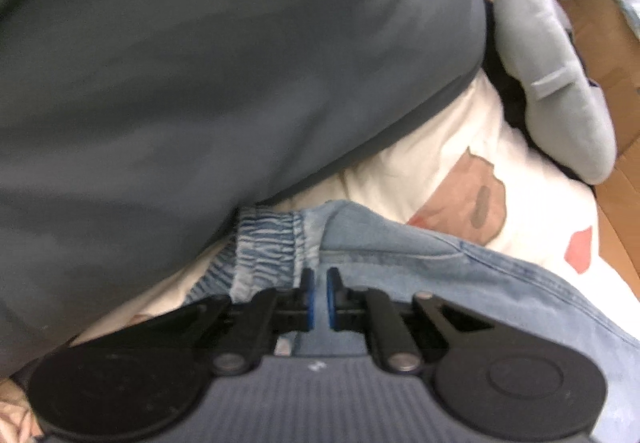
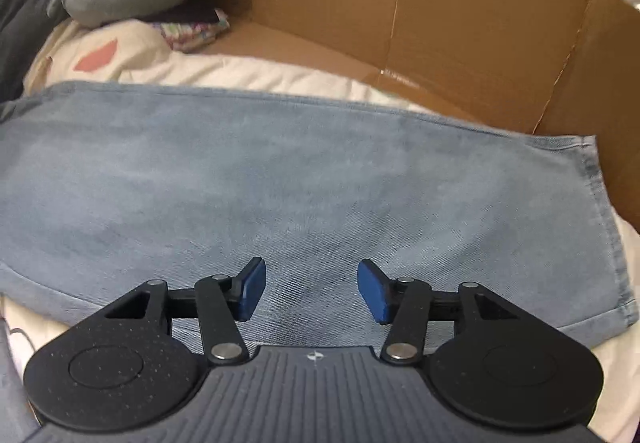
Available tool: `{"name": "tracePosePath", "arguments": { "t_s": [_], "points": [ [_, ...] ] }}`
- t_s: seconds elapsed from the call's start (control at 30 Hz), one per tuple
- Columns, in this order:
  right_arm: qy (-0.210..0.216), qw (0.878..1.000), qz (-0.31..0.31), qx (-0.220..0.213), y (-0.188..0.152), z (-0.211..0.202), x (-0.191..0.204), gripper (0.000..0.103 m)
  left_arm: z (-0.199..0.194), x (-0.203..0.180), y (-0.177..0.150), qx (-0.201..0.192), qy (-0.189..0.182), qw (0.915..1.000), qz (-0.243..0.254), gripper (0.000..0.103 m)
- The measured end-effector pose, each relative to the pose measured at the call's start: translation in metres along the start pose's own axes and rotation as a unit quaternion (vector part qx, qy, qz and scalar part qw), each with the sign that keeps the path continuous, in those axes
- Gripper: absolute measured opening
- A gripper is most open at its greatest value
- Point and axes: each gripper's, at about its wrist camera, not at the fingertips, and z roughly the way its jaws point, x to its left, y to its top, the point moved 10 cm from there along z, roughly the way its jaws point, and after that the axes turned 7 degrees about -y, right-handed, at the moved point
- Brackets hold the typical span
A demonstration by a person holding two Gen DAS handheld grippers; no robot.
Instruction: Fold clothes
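On the cream bedspread with reddish printed shapes (image 2: 240, 71) lie our pale blue denim jeans (image 2: 280, 183), spread flat and wide under the right wrist camera, one hemmed leg end reaching toward the brown cardboard box (image 2: 440, 3) beside the bed. We hold the right gripper (image 2: 311, 291) just above the denim with its blue-padded jaws standing apart and nothing between them. Over at the gathered elastic waistband (image 1: 268, 239) of the same jeans, we have the left gripper (image 1: 320, 299) with its jaws drawn nearly together; a thin gap shows between the pads, and we cannot tell whether any fabric is caught there. A large dark grey-blue cloth (image 1: 200, 63) fills the upper left of that view, overlapping the waistband's edge. A light grey curved neck pillow (image 1: 560, 83) lies farther back on the bedspread, next to the box.
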Motion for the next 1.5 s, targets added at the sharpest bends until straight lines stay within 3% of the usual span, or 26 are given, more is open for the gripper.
{"name": "tracePosePath", "arguments": {
  "t_s": [0.17, 0.23, 0.4, 0.7, 0.93, 1.07, 1.13, 1.2, 1.5],
  "points": [
    [-0.008, 1.000, 0.002, -0.005, 0.002, -0.016, -0.010, 0.058, -0.025, 0.005, -0.028, 0.012, -0.003, 0.9999, -0.006, 0.022],
    [-0.009, 1.000, 0.010, -0.008, 0.004, -0.024, -0.015, 0.058, -0.040, 0.015, -0.036, 0.019, -0.007, 0.9998, -0.007, 0.036],
    [-0.026, 0.999, 0.023, -0.006, 0.007, -0.044, -0.030, 0.058, -0.060, 0.015, -0.054, 0.026, -0.013, 0.9996, -0.004, 0.051],
    [-0.029, 0.998, 0.045, -0.030, 0.027, -0.097, -0.050, 0.058, -0.114, 0.026, -0.092, 0.037, -0.003, 0.9991, -0.023, 0.058],
    [-0.024, 0.994, 0.095, -0.040, 0.051, -0.160, -0.100, 0.058, -0.166, 0.023, -0.121, 0.048, -0.005, 0.9985, -0.028, 0.060],
    [-0.013, 0.992, 0.120, -0.043, 0.059, -0.197, -0.134, 0.058, -0.197, 0.018, -0.125, 0.045, -0.007, 0.9985, -0.030, 0.061],
    [-0.012, 0.991, 0.122, -0.048, 0.061, -0.215, -0.149, 0.058, -0.214, 0.015, -0.124, 0.041, -0.008, 0.9988, -0.026, 0.068],
    [-0.011, 0.991, 0.125, -0.053, 0.064, -0.234, -0.164, 0.059, -0.232, 0.012, -0.123, 0.043, -0.004, 0.9988, -0.021, 0.069],
    [-0.007, 0.993, 0.101, -0.058, 0.067, -0.312, -0.211, 0.060, -0.316, 0.009, -0.114, 0.020, -0.016, 0.9988, -0.041, 0.081]
  ]
}}
